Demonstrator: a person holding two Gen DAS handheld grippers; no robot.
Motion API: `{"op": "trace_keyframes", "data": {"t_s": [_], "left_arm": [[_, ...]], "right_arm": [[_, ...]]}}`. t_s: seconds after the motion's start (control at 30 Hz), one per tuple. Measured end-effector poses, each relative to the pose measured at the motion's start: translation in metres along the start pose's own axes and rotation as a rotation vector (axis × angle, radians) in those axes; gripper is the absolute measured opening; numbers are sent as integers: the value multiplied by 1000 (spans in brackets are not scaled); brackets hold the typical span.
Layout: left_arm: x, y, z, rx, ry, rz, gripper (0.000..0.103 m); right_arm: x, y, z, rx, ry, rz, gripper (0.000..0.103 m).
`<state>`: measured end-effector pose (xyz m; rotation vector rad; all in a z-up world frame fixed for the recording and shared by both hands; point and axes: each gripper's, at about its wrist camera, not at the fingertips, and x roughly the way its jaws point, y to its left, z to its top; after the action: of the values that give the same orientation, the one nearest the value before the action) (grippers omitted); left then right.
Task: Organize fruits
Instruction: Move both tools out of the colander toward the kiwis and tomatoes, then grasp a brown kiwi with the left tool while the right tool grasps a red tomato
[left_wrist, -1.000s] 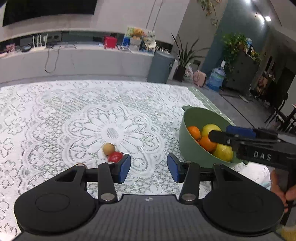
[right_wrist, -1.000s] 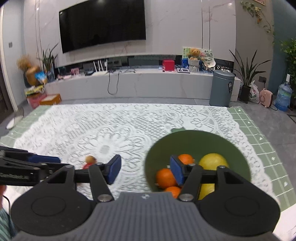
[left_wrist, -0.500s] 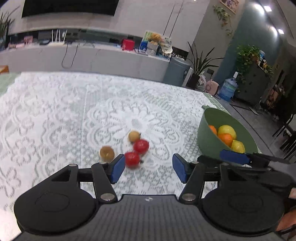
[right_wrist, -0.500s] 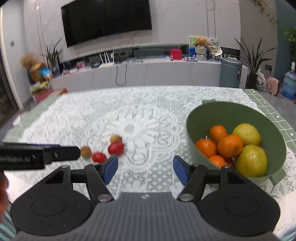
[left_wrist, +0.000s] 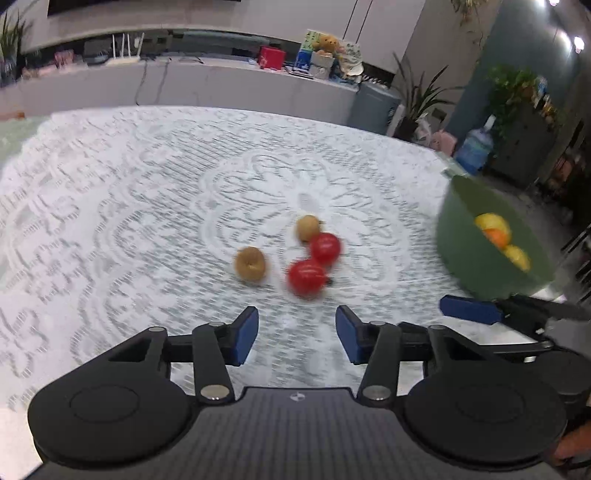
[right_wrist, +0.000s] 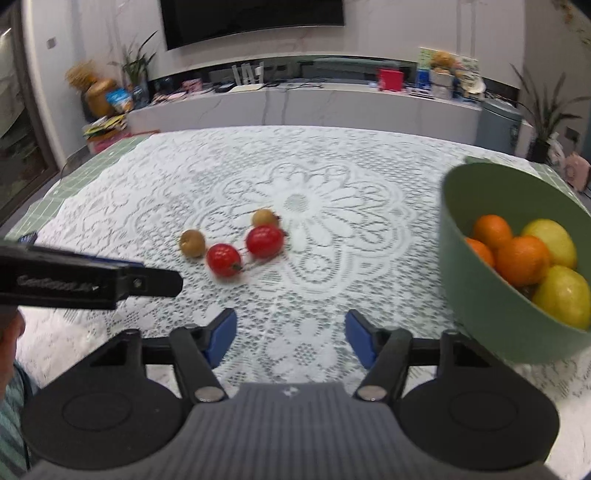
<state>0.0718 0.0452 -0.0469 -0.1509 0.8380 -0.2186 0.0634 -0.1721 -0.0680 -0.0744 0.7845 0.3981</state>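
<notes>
Two red tomatoes (left_wrist: 306, 277) (left_wrist: 325, 248) and two brown kiwis (left_wrist: 250, 263) (left_wrist: 307, 228) lie loose on the lace tablecloth (left_wrist: 147, 206). They also show in the right wrist view: tomatoes (right_wrist: 222, 259) (right_wrist: 264, 240), kiwis (right_wrist: 192, 242) (right_wrist: 264, 218). A green bowl (right_wrist: 480, 295) holds oranges (right_wrist: 522, 260) and lemons (right_wrist: 563, 295) at the right; it also shows in the left wrist view (left_wrist: 472, 254). My left gripper (left_wrist: 296, 334) is open and empty, just short of the near tomato. My right gripper (right_wrist: 291, 338) is open and empty, beside the bowl.
The table's far edge meets a floor with a white TV bench (right_wrist: 295, 103), a grey bin (right_wrist: 498, 125) and potted plants behind. The left gripper's body (right_wrist: 85, 282) reaches in at the left of the right wrist view. The right gripper's finger (left_wrist: 469, 310) shows at the left view's right.
Both grippers have swung left, away from the bowl and toward the loose fruit, and pulled back a little. The fruit now sits ahead of the left gripper. Both stayed open.
</notes>
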Motion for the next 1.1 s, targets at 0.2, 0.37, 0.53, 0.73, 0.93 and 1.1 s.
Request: {"op": "trace_keyframes", "data": {"t_s": [0.2, 0.37, 0.53, 0.73, 0.93, 1.1], "left_arm": [[7, 13, 10, 50, -3, 77, 51], [19, 23, 19, 37, 13, 54, 50], [29, 27, 25, 32, 10, 18, 46], [39, 31, 30, 20, 16, 11, 40], [44, 33, 33, 12, 24, -16, 35], [47, 31, 33, 5, 28, -28, 32]], "right_arm": [[19, 17, 12, -71, -7, 59, 50], [37, 30, 21, -141, -12, 68, 40], [51, 34, 29, -163, -11, 77, 36], [61, 37, 36, -177, -21, 104, 34], [67, 41, 38, -177, -17, 124, 31], [69, 41, 39, -170, -16, 123, 29]]}}
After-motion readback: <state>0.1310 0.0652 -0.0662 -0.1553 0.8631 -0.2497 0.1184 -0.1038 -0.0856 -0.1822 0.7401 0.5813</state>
